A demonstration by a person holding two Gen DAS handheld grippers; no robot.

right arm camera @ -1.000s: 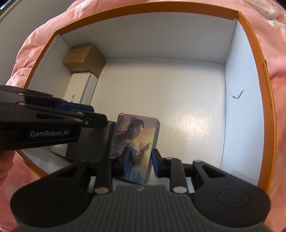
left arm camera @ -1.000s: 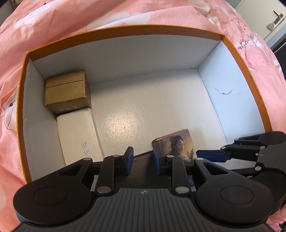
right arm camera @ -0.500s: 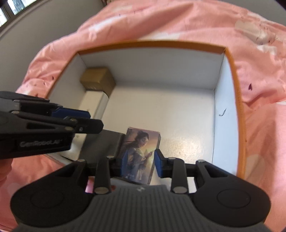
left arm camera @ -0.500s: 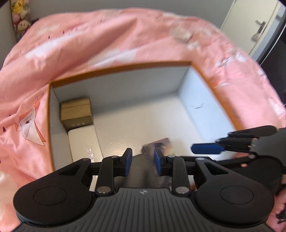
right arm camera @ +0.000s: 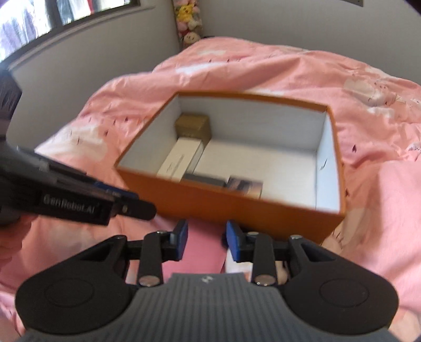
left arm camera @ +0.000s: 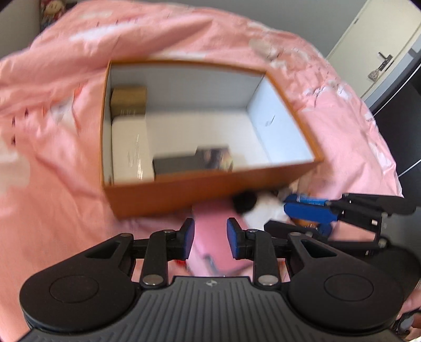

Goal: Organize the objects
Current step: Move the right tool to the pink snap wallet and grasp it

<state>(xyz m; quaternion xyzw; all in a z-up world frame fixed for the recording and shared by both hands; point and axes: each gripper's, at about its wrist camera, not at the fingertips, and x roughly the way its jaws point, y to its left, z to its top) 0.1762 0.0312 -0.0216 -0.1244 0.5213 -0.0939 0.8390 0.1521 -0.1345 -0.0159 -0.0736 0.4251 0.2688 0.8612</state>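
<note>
An orange box [left arm camera: 168, 194] [right arm camera: 236, 210] with a white inside sits on the pink bedcover. In it are a gold box [left arm camera: 129, 101] [right arm camera: 193, 125], a white box [left arm camera: 129, 150] [right arm camera: 181, 159], a dark grey box [left arm camera: 175, 164] [right arm camera: 205, 181] and a picture card box [left arm camera: 214, 157] [right arm camera: 246, 186]. My left gripper [left arm camera: 210, 236] is open and empty, outside the near wall. My right gripper [right arm camera: 206, 238] is open and empty too, in front of the box. The right gripper shows in the left wrist view [left arm camera: 310, 210]; the left gripper shows in the right wrist view [right arm camera: 79, 202].
Pink bedcover [left arm camera: 52, 157] [right arm camera: 368, 184] lies all around the box. Blurred small items, white and dark [left arm camera: 252, 207], lie on the cover by the box's near right corner. A door [left arm camera: 381, 52] is at far right; plush toys [right arm camera: 188, 23] stand at the wall.
Both grippers have pulled back and up out of the box. The right gripper let go of the picture card box, which stays inside beside the dark grey box.
</note>
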